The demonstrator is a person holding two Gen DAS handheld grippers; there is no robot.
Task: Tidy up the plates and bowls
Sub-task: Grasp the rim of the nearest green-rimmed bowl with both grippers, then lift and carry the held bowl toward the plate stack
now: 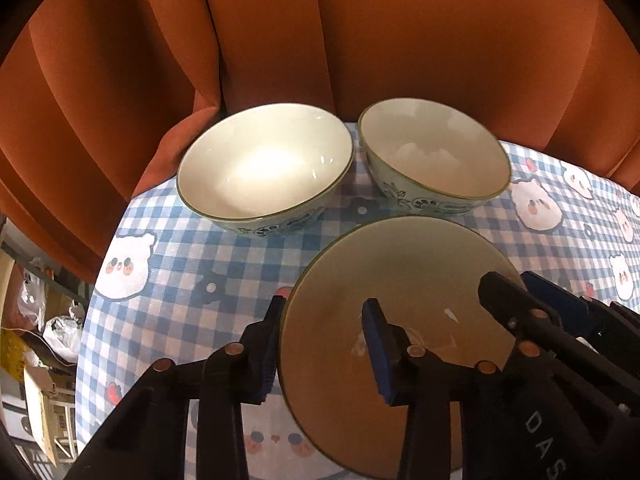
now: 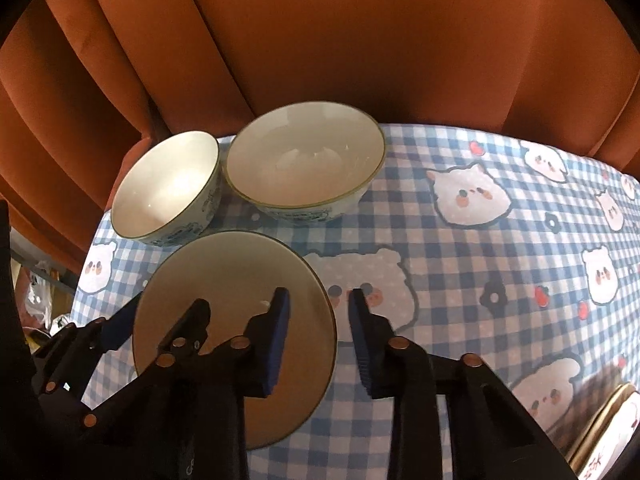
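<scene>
Three cream bowls with green rims stand on the checked tablecloth (image 1: 180, 248). Two of them sit at the back: one on the left (image 1: 260, 164) (image 2: 168, 188), one on the right (image 1: 436, 152) (image 2: 304, 160). The third, near bowl (image 1: 400, 264) (image 2: 224, 272) lies between both grippers. My left gripper (image 1: 324, 304) (image 2: 166, 306) straddles its left rim, outer pad against the rim, inner pad down inside. My right gripper (image 2: 319, 294) (image 1: 512, 280) straddles the opposite rim the same way. Both are shut on the bowl's wall.
An orange upholstered backrest (image 1: 320, 40) rises right behind the two back bowls. The table's curved edge (image 1: 92, 300) drops off at the left, with bags and boxes (image 1: 40, 340) on the floor below. A gold-edged object (image 2: 608, 420) lies at the near right of the cloth.
</scene>
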